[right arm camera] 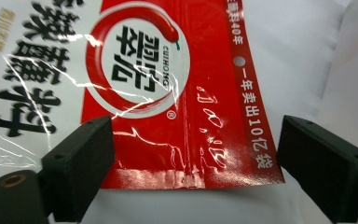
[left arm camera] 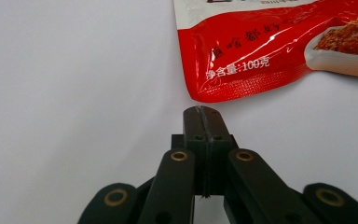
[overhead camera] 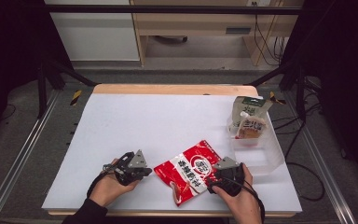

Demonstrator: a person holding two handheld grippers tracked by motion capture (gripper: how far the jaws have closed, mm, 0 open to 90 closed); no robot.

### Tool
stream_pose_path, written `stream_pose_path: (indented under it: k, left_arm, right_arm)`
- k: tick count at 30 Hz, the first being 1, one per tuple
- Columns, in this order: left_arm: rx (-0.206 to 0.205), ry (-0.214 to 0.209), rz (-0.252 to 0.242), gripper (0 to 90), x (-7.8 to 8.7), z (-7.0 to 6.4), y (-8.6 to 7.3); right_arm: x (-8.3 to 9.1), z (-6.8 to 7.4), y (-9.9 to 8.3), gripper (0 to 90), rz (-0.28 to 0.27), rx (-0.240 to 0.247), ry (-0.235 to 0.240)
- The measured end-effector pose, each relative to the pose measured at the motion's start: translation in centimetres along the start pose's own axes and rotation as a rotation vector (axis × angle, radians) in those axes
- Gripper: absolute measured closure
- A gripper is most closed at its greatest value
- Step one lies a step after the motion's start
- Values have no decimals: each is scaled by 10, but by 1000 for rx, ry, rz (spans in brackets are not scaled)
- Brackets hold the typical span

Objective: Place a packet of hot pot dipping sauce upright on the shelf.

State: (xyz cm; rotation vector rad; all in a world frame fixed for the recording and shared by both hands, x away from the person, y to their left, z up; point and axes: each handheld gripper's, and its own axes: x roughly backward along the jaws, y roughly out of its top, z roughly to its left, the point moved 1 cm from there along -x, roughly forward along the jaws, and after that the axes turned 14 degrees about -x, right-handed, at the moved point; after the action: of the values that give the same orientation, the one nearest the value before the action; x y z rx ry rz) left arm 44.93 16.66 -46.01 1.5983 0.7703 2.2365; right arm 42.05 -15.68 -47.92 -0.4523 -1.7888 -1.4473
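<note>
Red seasoning pouch [overhead camera: 188,171]: flat on the white table [overhead camera: 135,126], between your grippers; right gripper [right arm camera: 193,161]: jaws wide, straddling its sealed edge; left gripper [left arm camera: 202,122]: jaws pressed together, empty, just short of the corner; risk, likely: glossy film sliding under a shallow pinch.

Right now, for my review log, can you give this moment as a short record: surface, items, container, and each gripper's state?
surface: white table
main item: red seasoning packet, flat on the table between the two grippers
container: clear plastic bin at the right edge, holding a green-topped pouch
left gripper: jaws shut, empty, just short of the packet's corner
right gripper: jaws open, straddling the packet's sealed end, not closed on it
</note>
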Motion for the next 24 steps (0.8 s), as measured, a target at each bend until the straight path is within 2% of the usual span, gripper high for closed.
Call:
stream_pose_path:
  k: [14, 17, 20, 24]
  left_arm:
    - [-1, -12, -12, 900, 1, 0, 0]
    - [-1, -12, -13, 900, 0, -1, 1]
    - [2, -14, -19, 900, 0, -1, 1]
    - [-1, -12, -17, 889, 0, 0, 1]
  right_arm:
    - [-15, -2, 12, 63, 18, -8, 13]
    - [-16, -2, 12, 65, 21, -24, 26]
    - [-17, -3, 11, 62, 29, -62, 56]
    - [-18, -4, 11, 64, 28, -72, 61]
